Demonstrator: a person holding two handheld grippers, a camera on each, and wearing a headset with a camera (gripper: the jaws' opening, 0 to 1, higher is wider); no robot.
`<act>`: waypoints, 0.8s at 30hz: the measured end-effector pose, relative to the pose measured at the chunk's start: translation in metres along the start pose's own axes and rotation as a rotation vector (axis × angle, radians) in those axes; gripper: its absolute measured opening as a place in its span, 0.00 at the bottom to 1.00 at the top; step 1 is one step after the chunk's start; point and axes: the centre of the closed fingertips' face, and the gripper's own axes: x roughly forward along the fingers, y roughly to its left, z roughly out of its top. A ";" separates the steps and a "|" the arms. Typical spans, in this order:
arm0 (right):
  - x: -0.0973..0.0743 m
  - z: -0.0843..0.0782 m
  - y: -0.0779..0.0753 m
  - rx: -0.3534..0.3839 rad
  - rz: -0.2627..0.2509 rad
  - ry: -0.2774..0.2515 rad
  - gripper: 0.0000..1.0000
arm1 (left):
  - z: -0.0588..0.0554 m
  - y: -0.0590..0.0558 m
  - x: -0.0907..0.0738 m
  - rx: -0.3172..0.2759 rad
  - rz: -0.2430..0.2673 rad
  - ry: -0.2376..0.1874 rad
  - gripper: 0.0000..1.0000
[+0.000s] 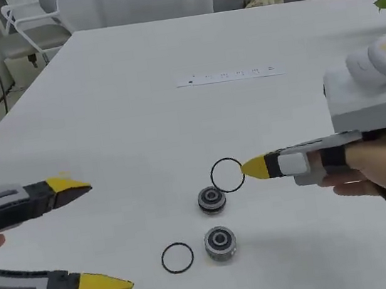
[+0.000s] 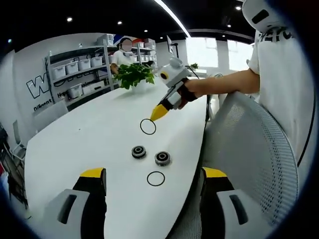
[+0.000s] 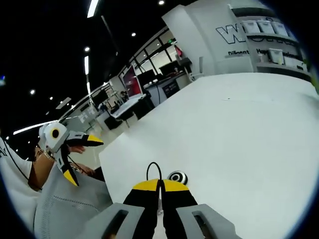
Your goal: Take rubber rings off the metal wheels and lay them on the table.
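Bright, even overhead strip lighting, soft faint shadows, strong fisheye edge distortion.

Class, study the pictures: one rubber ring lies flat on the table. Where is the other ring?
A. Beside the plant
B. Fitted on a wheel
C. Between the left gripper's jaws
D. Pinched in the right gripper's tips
D: the right gripper has its jaws shut on the edge of the second ring, while the first ring lies on the table beside a wheel.
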 end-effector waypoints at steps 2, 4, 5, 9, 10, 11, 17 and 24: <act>0.002 0.001 0.002 -0.008 0.004 -0.001 0.00 | -0.002 -0.001 -0.001 -0.016 0.010 -0.005 0.75; 0.004 0.000 0.006 -0.019 0.012 0.002 0.00 | -0.005 -0.003 -0.002 -0.033 0.016 -0.013 0.75; 0.005 0.000 0.008 -0.024 0.015 0.006 0.00 | -0.006 -0.003 -0.002 -0.040 0.019 -0.013 0.75; 0.009 -0.001 0.016 -0.049 0.032 0.017 0.00 | -0.010 -0.005 0.002 -0.062 0.041 -0.021 0.76; 0.010 -0.002 0.018 -0.053 0.036 0.019 0.00 | -0.012 -0.005 0.004 -0.064 0.043 -0.022 0.76; 0.011 -0.002 0.019 -0.057 0.038 0.019 0.00 | -0.013 -0.007 0.005 -0.064 0.041 -0.018 0.77; 0.017 -0.004 0.029 -0.080 0.059 0.032 0.00 | -0.019 -0.012 0.009 -0.063 0.018 0.009 0.77; 0.027 -0.011 0.043 -0.080 0.091 0.044 0.00 | -0.021 -0.007 0.010 -0.105 0.047 -0.006 0.84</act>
